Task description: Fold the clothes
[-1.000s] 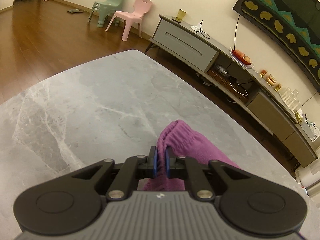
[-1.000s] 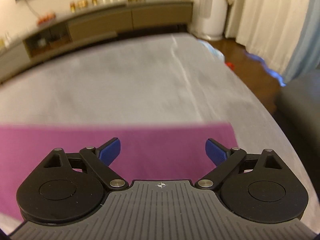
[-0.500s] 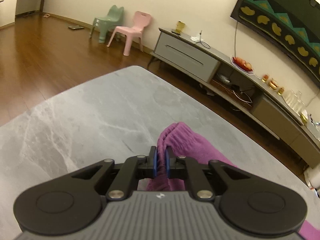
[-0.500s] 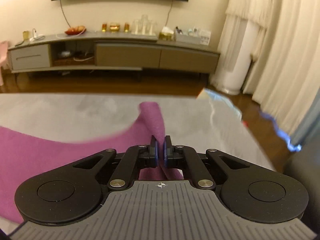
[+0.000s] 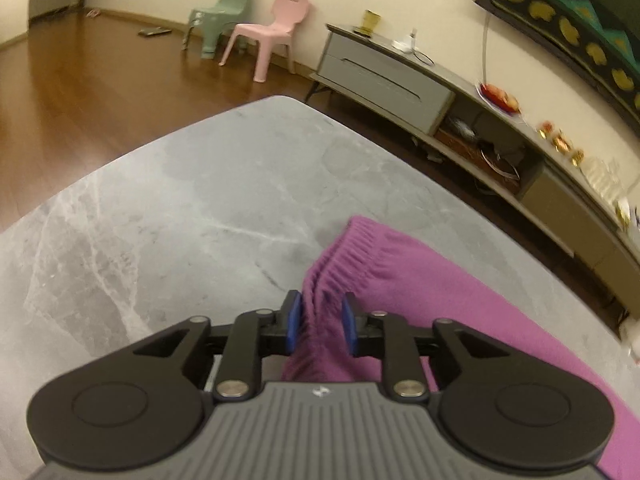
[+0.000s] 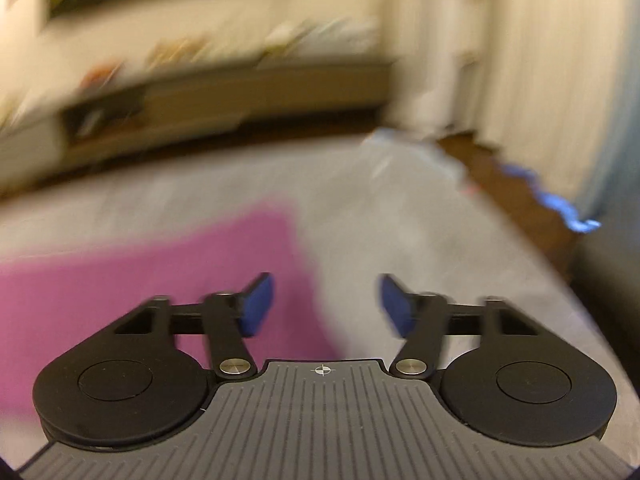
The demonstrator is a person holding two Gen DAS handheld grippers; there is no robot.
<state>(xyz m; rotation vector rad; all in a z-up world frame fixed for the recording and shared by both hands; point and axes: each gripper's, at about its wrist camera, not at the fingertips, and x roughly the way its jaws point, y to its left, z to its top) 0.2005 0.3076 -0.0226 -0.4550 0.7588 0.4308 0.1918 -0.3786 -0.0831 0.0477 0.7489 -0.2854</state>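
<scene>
A purple garment (image 5: 400, 280) lies on the grey marble table (image 5: 180, 200), its gathered elastic waistband nearest the left gripper (image 5: 320, 320). That gripper's jaws are opening; a fold of the waistband still lies between the blue pads, which no longer pinch it. The right wrist view is blurred by motion. In it the purple cloth (image 6: 160, 280) lies flat at the left, with its edge running under the left finger. The right gripper (image 6: 326, 306) is opening, its pads well apart over the cloth's edge and bare table (image 6: 400, 220), gripping nothing.
A long low TV cabinet (image 5: 400, 80) runs along the wall beyond the table's far edge. A pink chair (image 5: 276, 28) and a green chair (image 5: 224, 16) stand on the wooden floor. Curtains (image 6: 540, 60) and a dark seat (image 6: 608, 280) are to the right.
The left jaws, shut on the waistband before, have parted. The right gripper went from wide to shut on a raised cloth corner, then let go; the cloth now lies flat on its left.
</scene>
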